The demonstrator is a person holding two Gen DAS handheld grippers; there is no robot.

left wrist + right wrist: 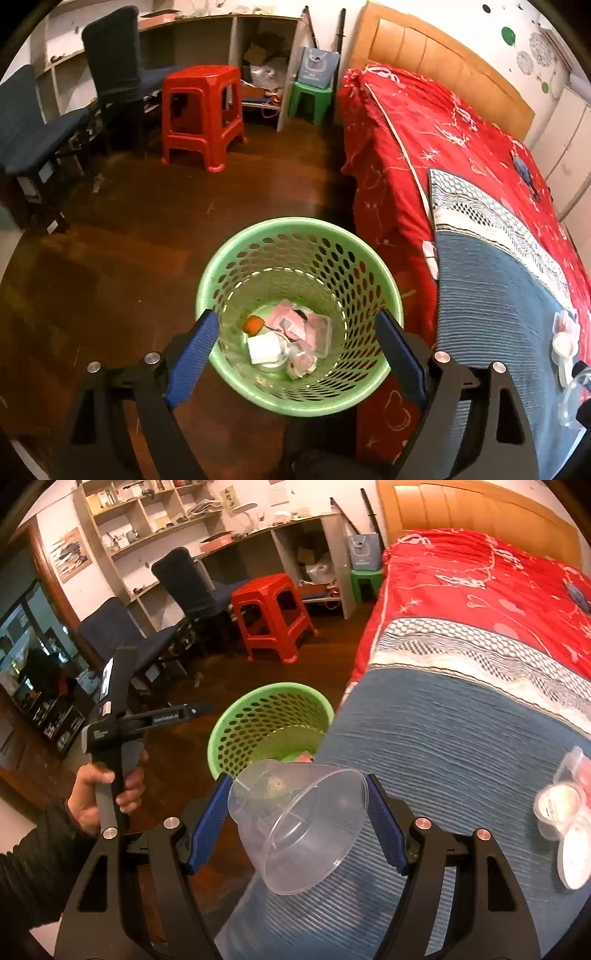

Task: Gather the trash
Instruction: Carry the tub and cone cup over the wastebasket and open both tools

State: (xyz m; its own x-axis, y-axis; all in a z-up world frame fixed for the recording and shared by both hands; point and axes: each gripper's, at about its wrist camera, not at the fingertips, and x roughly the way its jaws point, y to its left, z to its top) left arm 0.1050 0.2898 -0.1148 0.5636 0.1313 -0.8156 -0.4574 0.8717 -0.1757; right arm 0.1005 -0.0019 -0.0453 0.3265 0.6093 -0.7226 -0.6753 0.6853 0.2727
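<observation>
A green perforated basket [258, 229] stands on the dark floor beside the bed. In it lies trash [291, 336]: a pink wrapper, a white piece and a bottle with an orange cap. My left gripper [297, 343] hangs open right above the basket, with nothing between its blue pads [195, 350]. In the right wrist view my right gripper [297, 825] is shut on a clear plastic cup [314, 849], held over the bed's edge just short of the basket [273, 688]. A hand [96, 797] holds the left gripper's handle [118, 716].
More clear plastic lids and tubs [565, 812] lie on the blue blanket [461, 738] at the right. The bed has a red cover [424, 122]. A red stool [203, 114], two dark chairs [110, 62] and a small green stool [310, 99] stand beyond the basket.
</observation>
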